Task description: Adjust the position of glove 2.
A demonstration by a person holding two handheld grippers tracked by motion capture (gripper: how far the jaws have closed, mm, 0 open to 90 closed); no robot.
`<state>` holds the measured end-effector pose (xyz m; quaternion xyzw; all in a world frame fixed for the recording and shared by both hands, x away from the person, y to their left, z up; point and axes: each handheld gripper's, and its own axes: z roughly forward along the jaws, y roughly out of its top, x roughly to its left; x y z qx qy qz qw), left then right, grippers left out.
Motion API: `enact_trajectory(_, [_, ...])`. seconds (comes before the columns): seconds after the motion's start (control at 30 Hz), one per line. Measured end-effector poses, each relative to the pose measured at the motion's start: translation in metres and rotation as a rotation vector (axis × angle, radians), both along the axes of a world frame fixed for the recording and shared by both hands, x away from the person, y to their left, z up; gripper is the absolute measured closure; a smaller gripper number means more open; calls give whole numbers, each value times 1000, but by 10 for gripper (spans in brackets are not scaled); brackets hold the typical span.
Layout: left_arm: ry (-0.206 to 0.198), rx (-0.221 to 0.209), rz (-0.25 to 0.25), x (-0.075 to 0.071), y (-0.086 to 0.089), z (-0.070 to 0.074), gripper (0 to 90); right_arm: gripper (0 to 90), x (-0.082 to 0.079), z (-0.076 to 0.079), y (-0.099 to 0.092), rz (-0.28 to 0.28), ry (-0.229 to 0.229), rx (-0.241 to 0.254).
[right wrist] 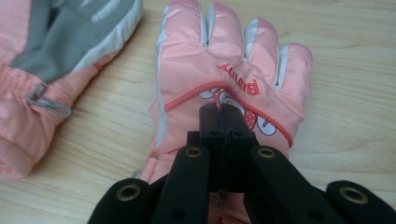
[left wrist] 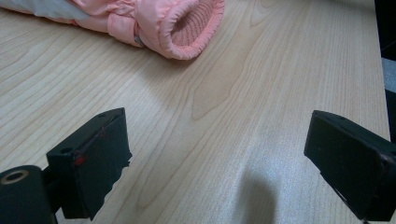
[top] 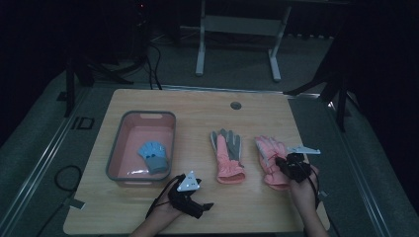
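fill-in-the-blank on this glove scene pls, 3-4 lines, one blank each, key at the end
1. The right gripper, jaws shut, is over the back of the pink glove with the word ____ stitched on it.
2. The small blue glove lies inside the ____ with the grey rim.
3. The left gripper has its jaws ____ over bare table.
4. The pink glove with the grey palm lies between the basket and the ____ gripper.

Missing words: Bunny; basket; open; right

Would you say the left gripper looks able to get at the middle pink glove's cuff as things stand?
Probably yes: the left gripper is open, and bare table lies between it and the glove's cuff.
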<state>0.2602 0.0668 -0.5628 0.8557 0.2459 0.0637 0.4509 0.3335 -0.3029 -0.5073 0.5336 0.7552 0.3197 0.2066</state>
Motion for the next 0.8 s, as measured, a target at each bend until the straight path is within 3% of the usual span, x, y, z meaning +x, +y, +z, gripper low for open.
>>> enact_trajectory(0.33, [-2, 2, -2, -1, -1, 0, 69, 870, 4, -17, 3, 4, 6, -2])
enact_trajectory(0.47, [1, 1, -2, 0, 0, 0, 70, 825, 4, -15, -1, 4, 11, 28])
enact_trajectory(0.6, [3, 1, -5, 0, 0, 0, 69, 733, 3, -4, -8, 62, -25, 64])
enact_trajectory(0.73, [6, 1, -6, 0, -1, 0, 69, 699, 6, 9, -15, 138, -62, 26])
enact_trajectory(0.8, [6, 0, -5, 0, -1, 0, 70, 666, 9, 11, -18, 175, -52, 21])
